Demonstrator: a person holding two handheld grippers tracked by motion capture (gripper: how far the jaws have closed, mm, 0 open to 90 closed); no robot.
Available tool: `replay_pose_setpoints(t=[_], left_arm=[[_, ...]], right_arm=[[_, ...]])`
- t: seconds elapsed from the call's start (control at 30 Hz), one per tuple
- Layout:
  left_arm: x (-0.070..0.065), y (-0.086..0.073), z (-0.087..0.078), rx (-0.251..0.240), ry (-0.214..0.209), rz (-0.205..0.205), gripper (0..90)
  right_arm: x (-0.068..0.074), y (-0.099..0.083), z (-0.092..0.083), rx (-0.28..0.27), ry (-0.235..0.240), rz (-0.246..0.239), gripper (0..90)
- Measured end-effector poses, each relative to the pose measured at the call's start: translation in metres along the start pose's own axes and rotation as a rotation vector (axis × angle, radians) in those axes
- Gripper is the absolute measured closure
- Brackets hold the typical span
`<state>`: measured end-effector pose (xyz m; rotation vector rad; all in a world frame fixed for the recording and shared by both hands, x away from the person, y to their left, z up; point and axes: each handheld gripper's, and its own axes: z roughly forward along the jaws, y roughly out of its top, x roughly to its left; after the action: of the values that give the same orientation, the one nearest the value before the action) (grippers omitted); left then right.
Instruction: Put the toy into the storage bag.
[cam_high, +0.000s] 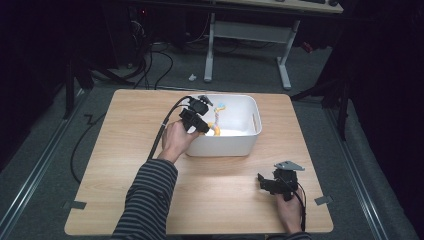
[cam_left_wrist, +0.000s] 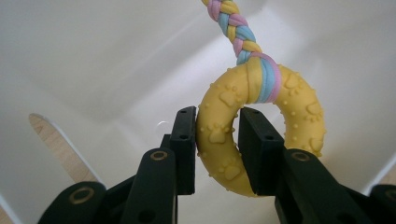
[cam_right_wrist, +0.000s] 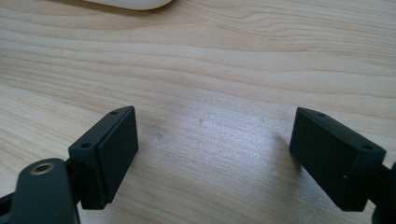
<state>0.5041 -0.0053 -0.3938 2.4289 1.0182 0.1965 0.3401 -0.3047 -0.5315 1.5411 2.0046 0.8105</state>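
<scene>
Bumpy yellow rubber ring (cam_left_wrist: 261, 135), braided pastel rope (cam_left_wrist: 236, 28) attached, pinched by left hand-held gripper (cam_left_wrist: 217, 140); right hand-held gripper (cam_right_wrist: 215, 154) spread.

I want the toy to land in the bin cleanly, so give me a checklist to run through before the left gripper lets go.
1. Left gripper clamped on the yellow ring toy: ok, both jaws press on the ring.
2. Toy inside the white bin: ok, white walls surround it.
3. Braided rope hanging free of the jaws: ok.
4. Ring resting on the bin floor: cannot tell.
5. Right gripper out of the way: ok, open over the wooden table, nothing between its jaws.
</scene>
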Motion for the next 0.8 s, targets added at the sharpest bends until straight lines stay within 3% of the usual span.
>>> replay_pose_setpoints(t=[0.4,0.5,0.8], left_arm=[[0.000,0.001,0.004,0.017,-0.003,-0.002,66.9],[0.000,0.002,0.001,-0.002,-0.023,-0.016,56.9],[-0.002,-0.005,-0.028,-0.102,-0.014,-0.001,45.2]], right_arm=[[0.000,0.000,0.000,0.002,0.000,0.003,15.4],[0.000,0.000,0.000,0.001,-0.001,0.003,15.3],[0.001,0.000,0.000,0.001,0.000,0.001,15.1]])
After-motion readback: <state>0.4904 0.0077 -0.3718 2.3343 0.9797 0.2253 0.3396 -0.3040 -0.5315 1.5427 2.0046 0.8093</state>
